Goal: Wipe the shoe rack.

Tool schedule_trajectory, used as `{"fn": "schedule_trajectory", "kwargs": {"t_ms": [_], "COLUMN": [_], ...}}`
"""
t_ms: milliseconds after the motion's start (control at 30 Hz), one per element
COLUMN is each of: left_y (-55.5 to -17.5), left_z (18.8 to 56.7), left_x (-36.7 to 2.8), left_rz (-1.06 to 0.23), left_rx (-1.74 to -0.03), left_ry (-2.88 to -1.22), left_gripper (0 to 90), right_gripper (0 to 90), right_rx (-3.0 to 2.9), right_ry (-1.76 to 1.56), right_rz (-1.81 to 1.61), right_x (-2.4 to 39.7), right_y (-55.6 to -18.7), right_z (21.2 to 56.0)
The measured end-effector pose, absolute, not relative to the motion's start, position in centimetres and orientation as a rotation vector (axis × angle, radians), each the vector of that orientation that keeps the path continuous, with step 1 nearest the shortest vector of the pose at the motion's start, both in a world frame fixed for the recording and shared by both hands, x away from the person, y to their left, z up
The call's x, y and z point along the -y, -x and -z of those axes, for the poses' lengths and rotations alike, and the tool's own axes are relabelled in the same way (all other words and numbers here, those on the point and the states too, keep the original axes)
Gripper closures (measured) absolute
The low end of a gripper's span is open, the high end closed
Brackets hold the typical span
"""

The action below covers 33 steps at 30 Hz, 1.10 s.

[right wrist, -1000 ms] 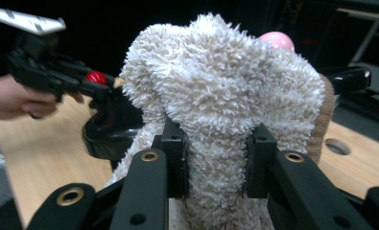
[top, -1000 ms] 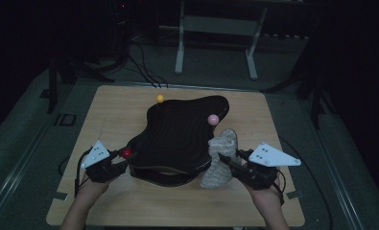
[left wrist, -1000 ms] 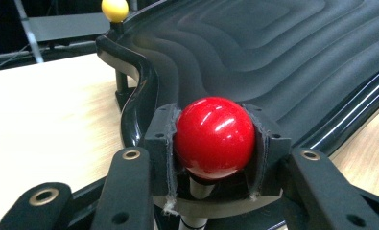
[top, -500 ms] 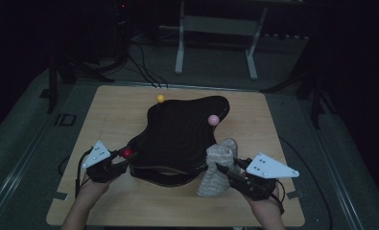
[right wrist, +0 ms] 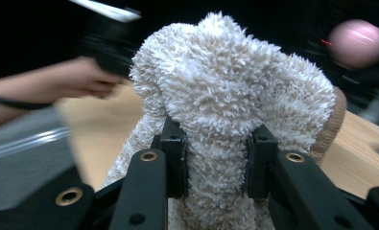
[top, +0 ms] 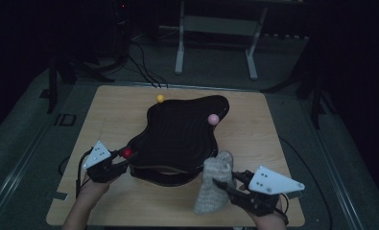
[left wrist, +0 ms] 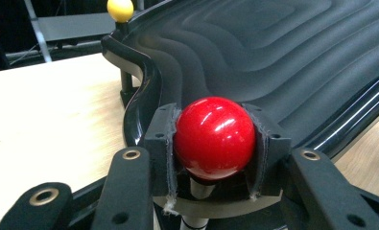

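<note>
Left gripper (top: 121,163) and right gripper (top: 224,186): black jaws with brass-ringed screw holes, grey three-cornered top plates with dark dots, black trailing cables; bare forearms

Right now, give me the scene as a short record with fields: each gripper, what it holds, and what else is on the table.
left gripper: shut on the red ball, a knob on a stem at the near left edge of the black wavy tray
right gripper: shut on the fluffy beige cloth, held at the tray's near right side
other knobs: yellow ball at the far edge, pink ball at the right edge
surface: wooden table
</note>
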<state>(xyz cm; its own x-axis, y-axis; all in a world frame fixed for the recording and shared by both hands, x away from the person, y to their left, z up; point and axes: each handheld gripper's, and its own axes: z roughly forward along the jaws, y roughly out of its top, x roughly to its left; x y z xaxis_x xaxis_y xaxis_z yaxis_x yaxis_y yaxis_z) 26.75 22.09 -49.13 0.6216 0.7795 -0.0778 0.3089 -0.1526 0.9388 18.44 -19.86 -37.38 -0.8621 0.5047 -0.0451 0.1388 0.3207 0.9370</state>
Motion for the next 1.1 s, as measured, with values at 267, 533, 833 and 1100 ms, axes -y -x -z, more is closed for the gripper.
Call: {"fn": "schedule_trajectory", "kwargs": {"t_ms": [267,533,833,1100], "left_y": [-26.8,-26.5,-26.2,-26.1], "left_z": [49.2,49.1,49.1,49.3], "left_x": [-22.2,-21.7,-21.1,-20.2], "left_rz": [-0.511,-0.502,-0.503,-0.499], "left_rx": [-0.888,-0.873,-0.877,-0.865], "left_ry": [-1.732,-1.733,-1.728,-1.715], "left_gripper": [59.3,59.5,59.4,59.4], "right_gripper": [67.7,68.2,68.6,68.8], "right_rx": [-2.287,-2.197,-2.184,-2.149], "right_ry": [-0.475,-0.684,-0.725,-0.805], "right_rz": [-1.528,-1.448,-1.426,-1.385], "right_x": [19.2,20.1,20.7,21.2], "right_y": [-18.1,-22.0,-22.2,-23.3], "right_z": [36.6,38.5,39.3,40.2]}}
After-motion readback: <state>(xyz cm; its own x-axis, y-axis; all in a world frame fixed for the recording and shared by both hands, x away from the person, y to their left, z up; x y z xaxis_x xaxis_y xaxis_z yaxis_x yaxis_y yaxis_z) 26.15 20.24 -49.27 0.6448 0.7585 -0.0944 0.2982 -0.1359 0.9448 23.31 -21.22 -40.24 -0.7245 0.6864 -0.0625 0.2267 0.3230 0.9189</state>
